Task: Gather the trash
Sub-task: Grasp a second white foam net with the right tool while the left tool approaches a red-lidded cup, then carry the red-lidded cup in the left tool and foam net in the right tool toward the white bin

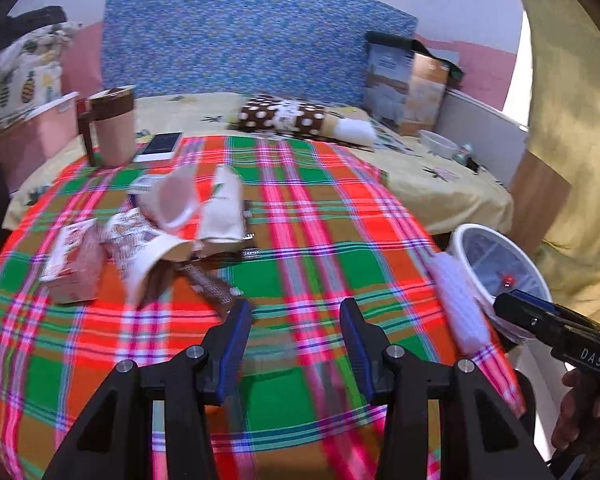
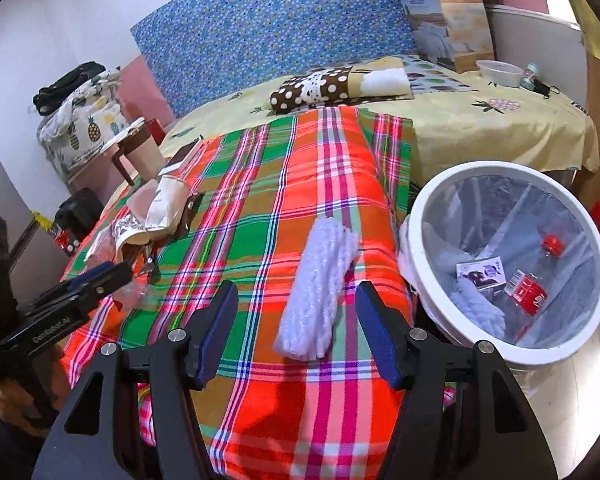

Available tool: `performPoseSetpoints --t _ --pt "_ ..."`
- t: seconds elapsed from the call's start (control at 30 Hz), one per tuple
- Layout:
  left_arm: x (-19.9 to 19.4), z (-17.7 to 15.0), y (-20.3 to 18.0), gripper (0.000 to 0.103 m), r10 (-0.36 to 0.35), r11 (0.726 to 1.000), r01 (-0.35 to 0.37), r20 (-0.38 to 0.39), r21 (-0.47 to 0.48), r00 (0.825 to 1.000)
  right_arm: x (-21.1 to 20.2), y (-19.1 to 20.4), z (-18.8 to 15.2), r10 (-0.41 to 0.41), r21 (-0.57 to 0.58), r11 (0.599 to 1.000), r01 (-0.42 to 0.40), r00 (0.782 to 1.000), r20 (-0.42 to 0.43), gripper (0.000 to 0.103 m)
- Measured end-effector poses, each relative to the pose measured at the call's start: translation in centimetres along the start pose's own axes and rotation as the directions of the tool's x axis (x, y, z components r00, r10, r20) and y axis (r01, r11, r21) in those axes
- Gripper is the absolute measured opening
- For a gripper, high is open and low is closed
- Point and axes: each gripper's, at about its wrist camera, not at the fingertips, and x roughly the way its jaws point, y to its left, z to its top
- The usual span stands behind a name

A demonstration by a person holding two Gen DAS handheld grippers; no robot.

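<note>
A pile of trash lies on the plaid cloth (image 1: 308, 248): crushed paper cups (image 1: 204, 208), a red and white carton (image 1: 74, 264) and a brown wrapper (image 1: 212, 286). My left gripper (image 1: 296, 308) is open and empty, just right of the pile. A white foam net sleeve (image 2: 320, 288) lies in front of my right gripper (image 2: 296, 300), which is open and empty just short of it. The white bin (image 2: 508, 256) at the bed's right edge holds a bottle and a small box. The sleeve (image 1: 458, 304) and bin (image 1: 496, 264) also show in the left wrist view.
A brown-lidded cup (image 1: 114, 128) and a phone (image 1: 160, 146) stand at the cloth's far left. A polka-dot pillow (image 1: 284, 118), a paper bag (image 1: 408, 88) and a bowl (image 1: 440, 144) lie farther back on the yellow sheet. The blue headboard (image 1: 252, 36) is behind.
</note>
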Motion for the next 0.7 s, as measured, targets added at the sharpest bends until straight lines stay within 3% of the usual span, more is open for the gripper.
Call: performPoseSetpoints --t 0.17,0.43,0.53,0.7 --pt "0.5 -0.8 1.6 0.047 0.033 0.999 -0.034 -0.026 -0.027 0.999 0.9 0.3 0.0 -0.015 -0.005 1.000 0.015 1.000 -0.021 0.063" --pt "1.8 -2.2 1.2 0.051 0.004 1.000 -0.005 -0.069 -0.020 0.998 2.3 0.6 0.1 -0.043 -0.013 0.999 0.042 0.997 -0.056 0.063" --pt "2.6 -2.5 1.0 0.051 0.023 1.000 -0.025 -0.092 -0.011 0.996 2.9 0.6 0.0 -0.054 -0.012 0.998 0.054 0.996 -0.071 0.062" --pt "3.8 -2.9 1.2 0.050 0.069 0.998 -0.069 -0.117 -0.002 0.991 4.0 0.5 -0.2 -0.082 -0.017 0.997 0.080 0.991 -0.107 0.043"
